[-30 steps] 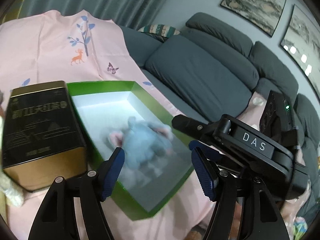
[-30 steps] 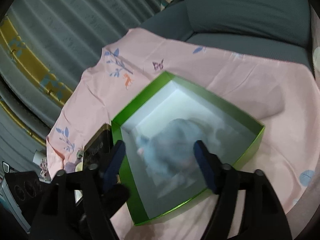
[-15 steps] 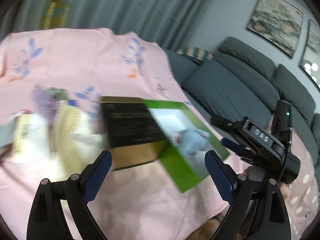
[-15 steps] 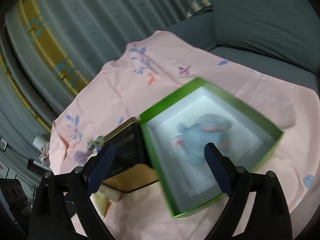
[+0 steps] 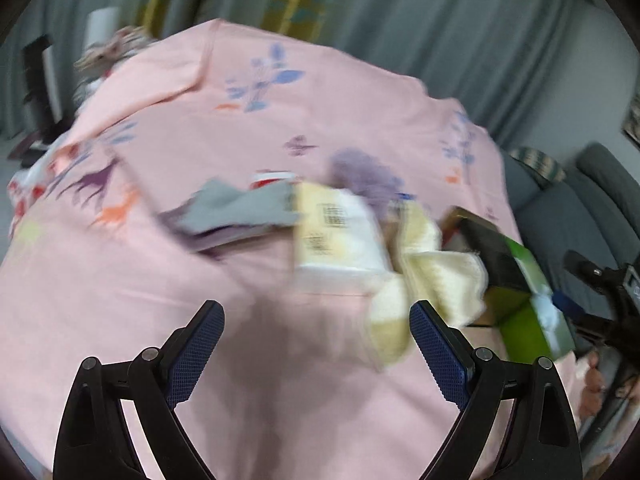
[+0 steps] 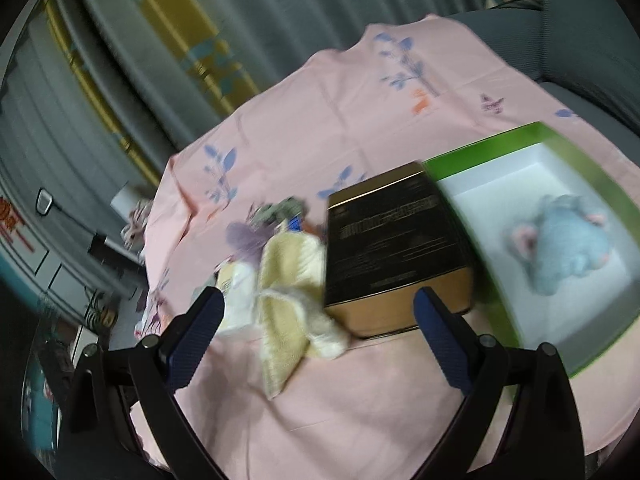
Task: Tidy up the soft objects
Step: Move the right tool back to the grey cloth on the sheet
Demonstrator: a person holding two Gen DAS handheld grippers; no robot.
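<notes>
Green box (image 6: pixel 532 140), white inside, holds blue plush toy (image 6: pixel 568 248); black-and-gold tin (image 6: pixel 392 240) touches its side on pink cloth (image 6: pixel 320 120). Yellow towel (image 6: pixel 288 280), white packet (image 5: pixel 336 236), grey cloth (image 5: pixel 236 208) blurred, hard to read. Left gripper (image 5: pixel 316 344) jaws wide apart, empty; right gripper (image 6: pixel 318 336) jaws opening, empty. Second ago both hovered over box.

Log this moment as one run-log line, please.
left gripper: open, empty | right gripper: opening, empty | blue plush toy: in green box | yellow cloth: on pink sheet
</notes>
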